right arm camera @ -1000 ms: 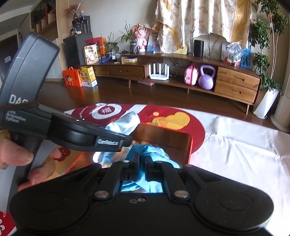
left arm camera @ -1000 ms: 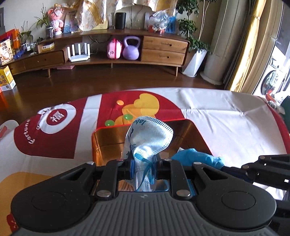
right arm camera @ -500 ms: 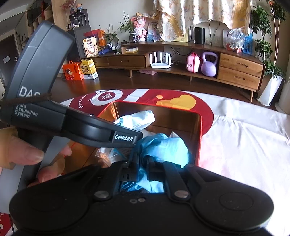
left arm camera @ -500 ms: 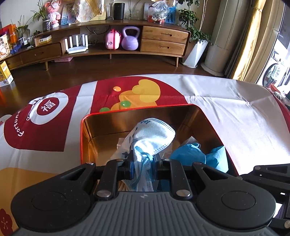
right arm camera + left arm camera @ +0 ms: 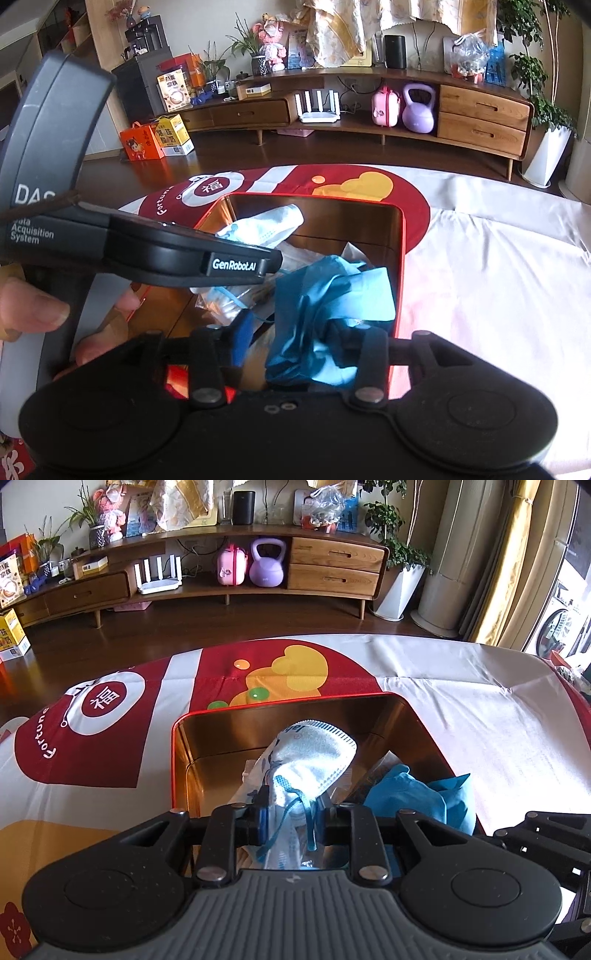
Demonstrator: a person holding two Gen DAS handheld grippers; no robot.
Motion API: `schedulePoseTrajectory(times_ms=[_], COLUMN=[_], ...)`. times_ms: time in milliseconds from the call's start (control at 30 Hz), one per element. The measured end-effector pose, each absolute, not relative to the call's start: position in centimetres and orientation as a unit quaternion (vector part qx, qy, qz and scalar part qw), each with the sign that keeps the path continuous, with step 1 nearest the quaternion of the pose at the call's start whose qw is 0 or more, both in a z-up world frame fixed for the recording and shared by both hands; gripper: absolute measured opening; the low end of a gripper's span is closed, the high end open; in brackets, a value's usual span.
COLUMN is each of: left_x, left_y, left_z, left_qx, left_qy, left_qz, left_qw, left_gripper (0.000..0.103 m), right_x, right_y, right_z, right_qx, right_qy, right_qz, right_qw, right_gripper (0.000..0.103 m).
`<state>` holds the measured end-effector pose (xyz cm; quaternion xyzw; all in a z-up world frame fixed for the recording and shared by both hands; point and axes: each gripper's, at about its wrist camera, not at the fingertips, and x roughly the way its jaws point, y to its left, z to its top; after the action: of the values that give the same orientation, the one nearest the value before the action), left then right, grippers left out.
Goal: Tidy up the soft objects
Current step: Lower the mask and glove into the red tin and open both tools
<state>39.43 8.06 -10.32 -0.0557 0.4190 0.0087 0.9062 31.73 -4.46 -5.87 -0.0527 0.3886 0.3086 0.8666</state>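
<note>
Both grippers are hanging over the red-rimmed tin [image 5: 177, 760] on the printed cloth [image 5: 498, 738]. The left gripper [image 5: 291, 818] is just beginning to part its jaws, with the white face mask [image 5: 314, 753] still sitting between the pads and poking up over the tin's inside. The right gripper [image 5: 291, 332] is opening wide, and the crumpled blue glove [image 5: 332, 295] is lying against its right finger, slumping inside the tin beside the mask.
</note>
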Motion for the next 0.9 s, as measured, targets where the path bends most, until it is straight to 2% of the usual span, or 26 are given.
schedulePoseTrajectory(times_ms=[100, 300, 400, 433, 667, 900], left_x=[39.1, 38.5, 38.1, 37.9, 37.4, 35.8], left_y=[8.2, 8.2, 8.0, 8.0, 8.0, 8.0], left_z=[-10.1, -9.6, -9.3, -9.2, -8.4, -7.1], left_qx=[-0.056, -0.056, -0.052, -0.051, -0.055, -0.057], left_qy=[0.418, 0.419, 0.409, 0.403, 0.395, 0.387], left_qz=[0.006, 0.007, 0.008, 0.01, 0.007, 0.008], left_qw=[0.907, 0.906, 0.911, 0.914, 0.917, 0.92], left_gripper=[0.026, 0.033, 0.069, 0.071, 0.071, 0.071], right_x=[31.4, 30.6, 30.6, 30.6, 30.2, 28.8], right_y=[-4.5, -4.7, -5.0, -5.1, -6.4, -6.9], right_z=[-5.7, -5.2, -5.0, -5.0, -4.0, -2.7], right_qx=[-0.06, -0.069, -0.065, -0.065, -0.048, -0.05], right_qy=[0.392, 0.387, 0.389, 0.388, 0.378, 0.363], right_qz=[0.304, 0.303, 0.306, 0.306, 0.305, 0.303], right_qw=[0.866, 0.868, 0.867, 0.867, 0.873, 0.88], right_gripper=[0.047, 0.065, 0.076, 0.079, 0.091, 0.096])
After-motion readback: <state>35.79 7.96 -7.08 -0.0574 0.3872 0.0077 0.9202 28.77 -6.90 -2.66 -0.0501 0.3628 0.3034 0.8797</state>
